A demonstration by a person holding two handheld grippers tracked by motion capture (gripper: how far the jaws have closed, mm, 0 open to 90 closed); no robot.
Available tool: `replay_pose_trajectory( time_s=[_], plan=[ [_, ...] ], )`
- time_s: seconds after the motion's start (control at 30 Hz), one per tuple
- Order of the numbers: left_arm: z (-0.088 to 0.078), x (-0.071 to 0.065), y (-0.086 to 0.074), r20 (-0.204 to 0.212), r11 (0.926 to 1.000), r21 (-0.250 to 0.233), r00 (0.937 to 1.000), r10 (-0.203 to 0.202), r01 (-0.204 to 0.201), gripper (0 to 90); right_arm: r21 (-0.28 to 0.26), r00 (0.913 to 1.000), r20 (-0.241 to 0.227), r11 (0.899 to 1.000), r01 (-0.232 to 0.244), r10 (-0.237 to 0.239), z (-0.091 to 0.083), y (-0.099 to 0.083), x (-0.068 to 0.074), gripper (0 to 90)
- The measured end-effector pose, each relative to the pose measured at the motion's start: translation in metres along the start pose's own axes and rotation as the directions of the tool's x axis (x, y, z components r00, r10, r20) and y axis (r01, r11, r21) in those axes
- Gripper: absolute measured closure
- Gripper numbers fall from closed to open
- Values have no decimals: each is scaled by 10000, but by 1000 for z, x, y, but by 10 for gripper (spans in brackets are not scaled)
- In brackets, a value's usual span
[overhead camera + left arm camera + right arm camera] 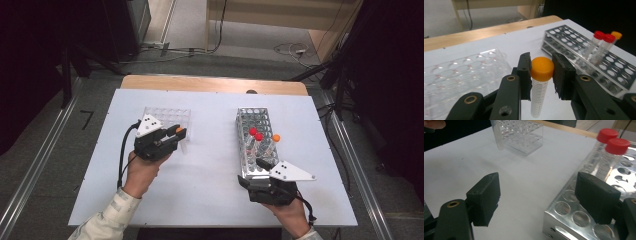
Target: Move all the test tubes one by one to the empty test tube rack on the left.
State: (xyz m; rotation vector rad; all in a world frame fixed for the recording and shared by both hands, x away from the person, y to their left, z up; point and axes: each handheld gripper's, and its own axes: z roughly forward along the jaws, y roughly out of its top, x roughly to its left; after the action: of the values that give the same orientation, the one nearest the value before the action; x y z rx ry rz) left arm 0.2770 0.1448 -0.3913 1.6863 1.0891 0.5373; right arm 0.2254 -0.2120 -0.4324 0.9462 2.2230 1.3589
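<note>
Orange-capped tube [539, 85] hangs upright in the left gripper [541, 72], jaws clamped just under its cap, seemingly for carrying to the clear plastic rack [461, 75]; the right gripper [537, 197] gapes wide and empty beside the metal rack [599, 202], perhaps ready to steady it.

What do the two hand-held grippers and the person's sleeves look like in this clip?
Both the left gripper and the right gripper have black bodies with two thick black jaws ending in flat rectangular pads, with brass-coloured pivot pins. Each carries a pale grey three-cornered plate marked with small dark dots. A black cable trails from the left one. The sleeves are light, cream-coloured fabric.
</note>
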Motion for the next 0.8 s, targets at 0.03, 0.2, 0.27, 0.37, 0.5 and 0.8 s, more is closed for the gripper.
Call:
replay_pose_trajectory(
  time_s=[0.03,0.2,0.27,0.37,0.5,0.8],
  plan=[
    [-1,3,2,-88,10000,-51,9999,-50,50,699,1,10000,41,10000,-54,54,-2,-1,-2,193],
    [-3,18,10,-524,9994,-239,9983,-253,240,699,-43,9994,197,9996,-278,279,-5,-4,-10,194],
    [-2,22,13,-656,9993,-251,9974,-306,290,699,-97,9991,168,9992,-381,382,-6,-4,-12,194],
    [0,28,17,-945,9990,-304,9948,-369,342,699,-153,9990,203,9991,-386,389,-6,-3,-13,195],
    [5,36,25,-1234,9985,-361,9913,-447,405,699,-167,9990,225,9992,-370,374,-7,-3,-13,196],
    [19,46,39,-1864,9986,-411,9817,-392,321,700,-227,9987,250,9988,-444,449,-9,-3,-14,198]
  ],
)
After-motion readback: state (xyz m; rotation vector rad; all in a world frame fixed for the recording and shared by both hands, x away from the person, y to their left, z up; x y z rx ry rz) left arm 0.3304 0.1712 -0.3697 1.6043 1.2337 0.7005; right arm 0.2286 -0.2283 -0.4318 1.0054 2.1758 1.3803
